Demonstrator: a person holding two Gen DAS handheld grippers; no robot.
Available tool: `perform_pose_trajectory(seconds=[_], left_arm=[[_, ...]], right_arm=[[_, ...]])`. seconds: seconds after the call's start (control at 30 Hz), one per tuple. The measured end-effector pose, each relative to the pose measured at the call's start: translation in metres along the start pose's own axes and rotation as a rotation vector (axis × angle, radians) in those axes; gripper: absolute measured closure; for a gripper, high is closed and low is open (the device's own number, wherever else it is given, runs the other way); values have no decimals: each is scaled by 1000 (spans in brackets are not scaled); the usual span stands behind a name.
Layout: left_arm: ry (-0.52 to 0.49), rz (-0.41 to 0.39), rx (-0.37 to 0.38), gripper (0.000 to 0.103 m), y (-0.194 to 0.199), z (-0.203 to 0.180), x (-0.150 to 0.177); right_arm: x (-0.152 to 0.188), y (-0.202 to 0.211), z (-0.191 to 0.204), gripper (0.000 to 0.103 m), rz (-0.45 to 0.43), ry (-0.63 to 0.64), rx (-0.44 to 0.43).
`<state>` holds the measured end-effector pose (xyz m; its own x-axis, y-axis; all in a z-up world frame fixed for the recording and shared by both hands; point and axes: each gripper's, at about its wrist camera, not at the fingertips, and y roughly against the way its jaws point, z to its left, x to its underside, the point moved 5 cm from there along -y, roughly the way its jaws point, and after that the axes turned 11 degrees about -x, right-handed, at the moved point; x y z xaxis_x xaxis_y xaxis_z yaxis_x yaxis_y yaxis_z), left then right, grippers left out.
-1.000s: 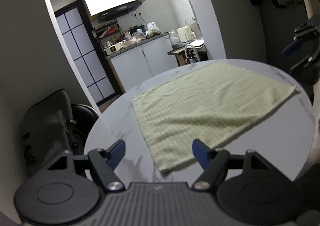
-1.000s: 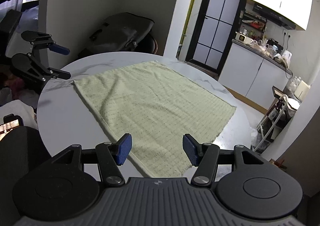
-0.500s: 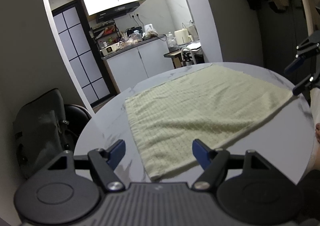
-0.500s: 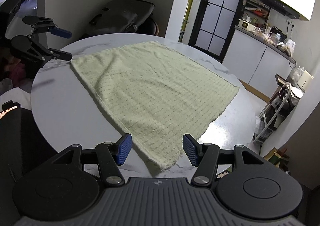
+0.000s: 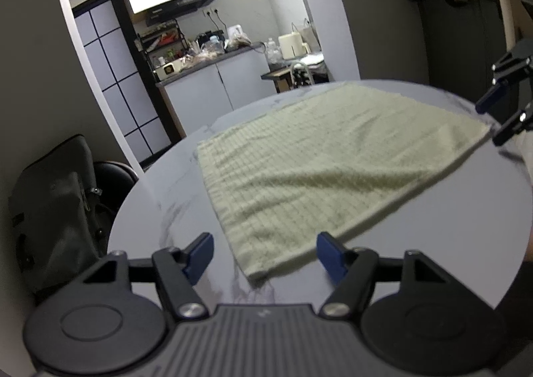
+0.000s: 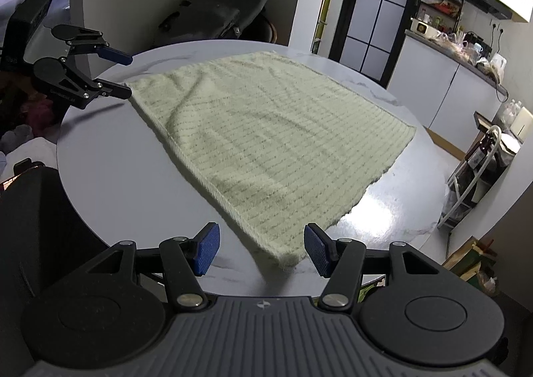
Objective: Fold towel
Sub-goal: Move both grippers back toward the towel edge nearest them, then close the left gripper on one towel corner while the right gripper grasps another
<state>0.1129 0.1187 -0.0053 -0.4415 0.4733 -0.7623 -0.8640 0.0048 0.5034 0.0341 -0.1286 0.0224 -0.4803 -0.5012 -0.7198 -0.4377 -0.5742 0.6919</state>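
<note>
The pale green towel (image 5: 326, 170) is lying spread flat on the round marble table (image 5: 433, 230), with mild creases across it.

The left gripper (image 5: 265, 255) is hovering at one near corner of the towel. Its jaws are closing, yet the blue pads (image 5: 200, 252) are standing clear of the cloth; the corner is lying between and just ahead of them.

The right gripper (image 6: 261, 248) is sitting at the adjacent near corner. Its jaws are standing moderately wide, the corner between the pads and apart from both.

Beyond the table's far side from the left gripper, a dark bag (image 5: 50, 207) is resting against the wall.
</note>
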Motion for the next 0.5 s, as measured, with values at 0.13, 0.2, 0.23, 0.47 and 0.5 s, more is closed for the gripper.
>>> perform_pose_trajectory(seconds=[0.13,0.2,0.23,0.47,0.5], left_arm=[[24,32,52,49,0,-1,0],[20,41,55,49,0,-3,-1],[18,44,53,53,0,-4,-2],[35,68,54,95,-4,-6,-1],[40,72,57,98,-4,-6,-1]], right_arm=[[1,-1,-3,44,-16,-6,11],[2,-1,-6,48,-28,-25,5],[3,-2,-6,49,-32,-31,-4],[2,-2,-8,63,-49,-39,-16],[2,-2,-9,70,-56,-49,-10]])
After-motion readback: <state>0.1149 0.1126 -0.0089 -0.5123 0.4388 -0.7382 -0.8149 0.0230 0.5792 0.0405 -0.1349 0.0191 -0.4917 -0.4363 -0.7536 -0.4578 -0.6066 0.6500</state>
